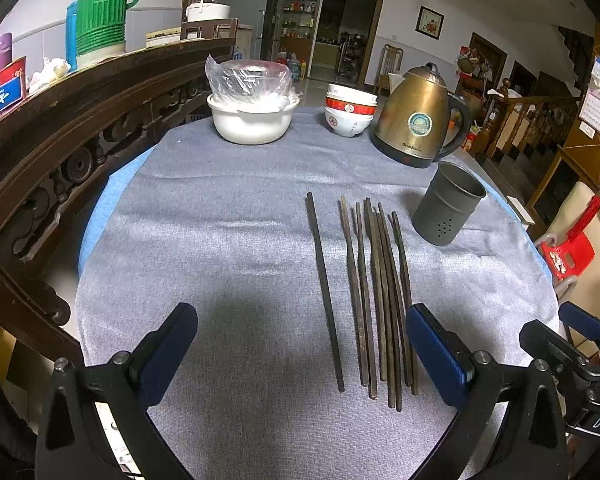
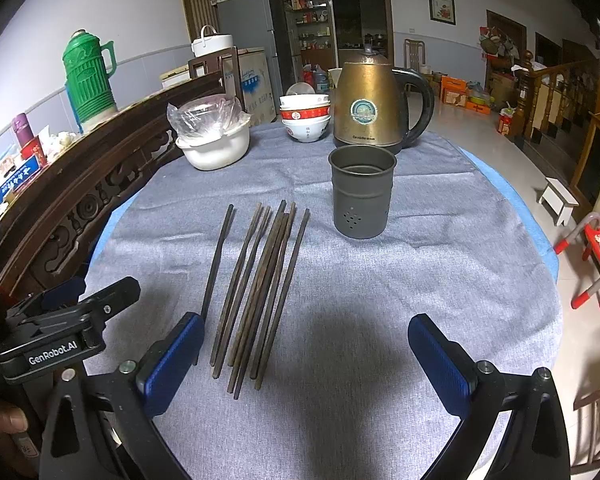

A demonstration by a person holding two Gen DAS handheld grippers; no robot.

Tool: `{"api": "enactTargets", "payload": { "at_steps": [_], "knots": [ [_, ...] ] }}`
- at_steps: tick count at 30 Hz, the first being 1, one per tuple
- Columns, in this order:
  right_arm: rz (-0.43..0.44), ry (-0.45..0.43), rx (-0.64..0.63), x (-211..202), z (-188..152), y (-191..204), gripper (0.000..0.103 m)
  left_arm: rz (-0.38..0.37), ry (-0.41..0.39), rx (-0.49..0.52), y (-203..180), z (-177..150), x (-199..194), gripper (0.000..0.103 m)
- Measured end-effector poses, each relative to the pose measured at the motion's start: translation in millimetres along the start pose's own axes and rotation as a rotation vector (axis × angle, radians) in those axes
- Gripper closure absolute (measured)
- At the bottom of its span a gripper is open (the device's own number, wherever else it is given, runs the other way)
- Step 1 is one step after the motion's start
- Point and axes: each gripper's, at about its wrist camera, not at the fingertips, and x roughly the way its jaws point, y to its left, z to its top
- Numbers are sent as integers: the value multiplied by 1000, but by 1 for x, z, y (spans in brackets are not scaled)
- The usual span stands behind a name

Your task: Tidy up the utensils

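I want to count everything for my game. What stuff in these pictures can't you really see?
- Inside of the metal cup: both views, its own wall hides the bottom.
- Contents of the white pot: both views, crinkled plastic covers them.
- Exact number of chopsticks: both views, they overlap in the bunch.
- One chopstick's near end: right wrist view, the right gripper covers it.
- Kettle label: too small.

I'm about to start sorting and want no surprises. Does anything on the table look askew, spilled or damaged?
Nothing is spilled or broken. The chopsticks lie loose on the cloth, overlapping in a bundle, with one chopstick apart on the left. The metal holder stands upright and looks empty.
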Motion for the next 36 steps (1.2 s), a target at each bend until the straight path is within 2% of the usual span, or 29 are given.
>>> {"api": "enactTargets", "payload": {
  "at_steps": [28,36],
  "knots": [
    [5,17,2,7,2,0,0,6,14,-4,3,-1,7,0],
    [19,45,16,20,3,-3,0,7,28,-7,4,0,15,0]
  ]
}}
